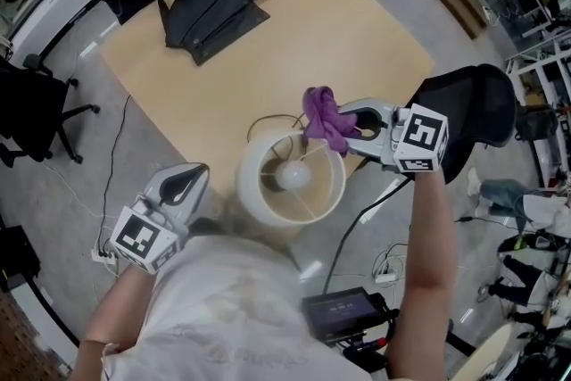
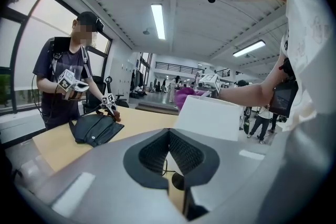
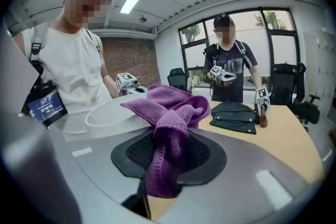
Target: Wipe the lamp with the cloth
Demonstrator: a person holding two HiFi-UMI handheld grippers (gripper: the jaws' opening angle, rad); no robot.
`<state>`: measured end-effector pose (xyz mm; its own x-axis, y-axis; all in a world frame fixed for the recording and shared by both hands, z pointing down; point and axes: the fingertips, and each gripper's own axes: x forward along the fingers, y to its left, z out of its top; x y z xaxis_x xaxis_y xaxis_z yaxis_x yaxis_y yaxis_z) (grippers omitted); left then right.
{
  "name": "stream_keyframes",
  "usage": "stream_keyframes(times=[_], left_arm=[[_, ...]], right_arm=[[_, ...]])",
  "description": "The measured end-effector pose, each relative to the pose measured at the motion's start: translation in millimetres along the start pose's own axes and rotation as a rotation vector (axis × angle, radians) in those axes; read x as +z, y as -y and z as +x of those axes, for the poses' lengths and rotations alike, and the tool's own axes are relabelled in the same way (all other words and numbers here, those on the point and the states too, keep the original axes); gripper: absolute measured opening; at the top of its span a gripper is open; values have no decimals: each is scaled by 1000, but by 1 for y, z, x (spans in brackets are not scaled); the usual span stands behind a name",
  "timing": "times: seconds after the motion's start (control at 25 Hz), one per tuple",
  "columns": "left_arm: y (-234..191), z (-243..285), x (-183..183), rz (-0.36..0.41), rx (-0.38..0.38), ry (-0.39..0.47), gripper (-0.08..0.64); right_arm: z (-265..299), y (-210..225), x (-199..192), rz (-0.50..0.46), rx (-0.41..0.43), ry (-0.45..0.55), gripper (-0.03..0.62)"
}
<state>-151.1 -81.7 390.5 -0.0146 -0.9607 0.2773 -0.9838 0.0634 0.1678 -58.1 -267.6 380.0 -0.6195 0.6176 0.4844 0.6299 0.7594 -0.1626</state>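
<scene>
The lamp (image 1: 259, 196) has a white drum shade and a round bulb (image 1: 293, 176), and stands at the near edge of the wooden table (image 1: 294, 40). My right gripper (image 1: 343, 128) is shut on a bunched purple cloth (image 1: 323, 116), held over the shade's far right rim. From the right gripper view, the cloth (image 3: 169, 113) hangs between the jaws, with the shade (image 3: 107, 113) just behind it. My left gripper (image 1: 189, 181) hovers left of the shade, jaws shut and empty. In the left gripper view, the shade (image 2: 210, 115) lies ahead on the right.
Across the table a second person works a black bag (image 1: 210, 13) with two grippers. The lamp's cord (image 1: 266, 122) curls on the tabletop. A black office chair (image 1: 473, 111) stands to the right. A small screen (image 1: 343, 312) hangs at my waist, and cables run across the floor.
</scene>
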Motion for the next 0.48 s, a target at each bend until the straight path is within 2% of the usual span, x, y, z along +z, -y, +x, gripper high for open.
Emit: stream_keyframes(times=[0.28,0.48], left_arm=[[-2,0,-2,-1,17,-2,2],[-2,-3,-7,-4,27,-19,2]], right_arm=[[26,29,-78,56,-42,-173,138],[38,44,-125,107,-90,-260,138]])
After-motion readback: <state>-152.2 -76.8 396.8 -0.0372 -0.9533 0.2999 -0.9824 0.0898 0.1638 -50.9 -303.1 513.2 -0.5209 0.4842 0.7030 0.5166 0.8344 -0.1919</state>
